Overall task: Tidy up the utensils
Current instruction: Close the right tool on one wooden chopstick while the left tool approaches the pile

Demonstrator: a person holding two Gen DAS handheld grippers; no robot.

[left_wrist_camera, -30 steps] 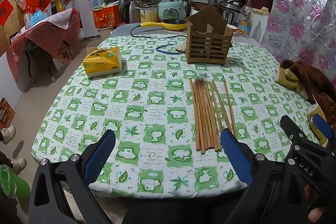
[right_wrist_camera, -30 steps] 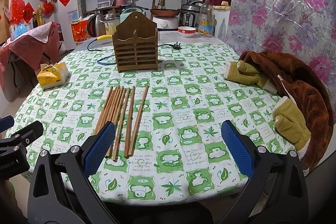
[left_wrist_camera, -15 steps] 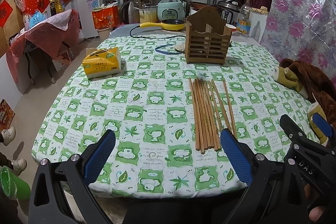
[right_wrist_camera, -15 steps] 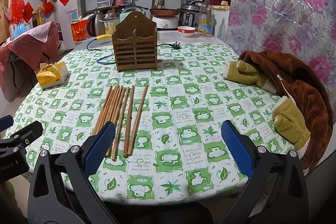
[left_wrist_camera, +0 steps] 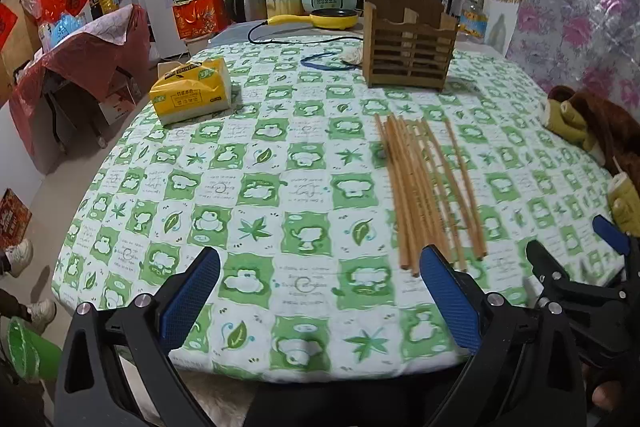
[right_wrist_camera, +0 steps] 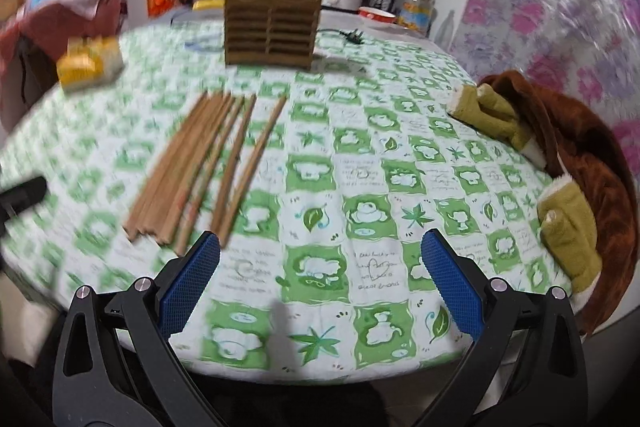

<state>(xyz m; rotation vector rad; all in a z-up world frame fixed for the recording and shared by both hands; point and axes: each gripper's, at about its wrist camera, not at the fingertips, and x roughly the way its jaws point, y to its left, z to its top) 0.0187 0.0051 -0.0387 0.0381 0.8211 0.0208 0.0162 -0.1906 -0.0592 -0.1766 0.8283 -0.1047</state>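
Kitchen clutter lines the back wall, and a round table (left_wrist_camera: 280, 187) under a green-and-white checked cloth carries everything that matters.

Judged from how things lie, the task has not really started. Every one of the chopsticks (left_wrist_camera: 424, 187) lies flat on the cloth in a loose fan, near ends close to the table's front edge and far ends aimed toward the wooden holder (left_wrist_camera: 408, 39). That holder stands upright near the far edge, well apart from the sticks, and nothing shows above its rim, so it looks empty (its inside is not fully visible). All the picking up and slotting in is left to do.

The left gripper (left_wrist_camera: 320, 299) hovers over the front edge with its jaws spread wide and nothing between them; its right finger sits just beside the near ends of the sticks. The right gripper (right_wrist_camera: 320, 283) is likewise spread wide and empty, with the stick ends just beyond its left finger. The right view is motion-blurred.

Counts: 1 holder, which shows 2 compartments across its front. About 9 chopsticks, though the tight bundle on the left side of the fan makes an exact count uncertain; 2 lie apart on the right. Also 1 yellow tissue pack (left_wrist_camera: 192, 91) toward the left edge and 1 brown coat (right_wrist_camera: 560, 167) with olive cuffs at the right edge.
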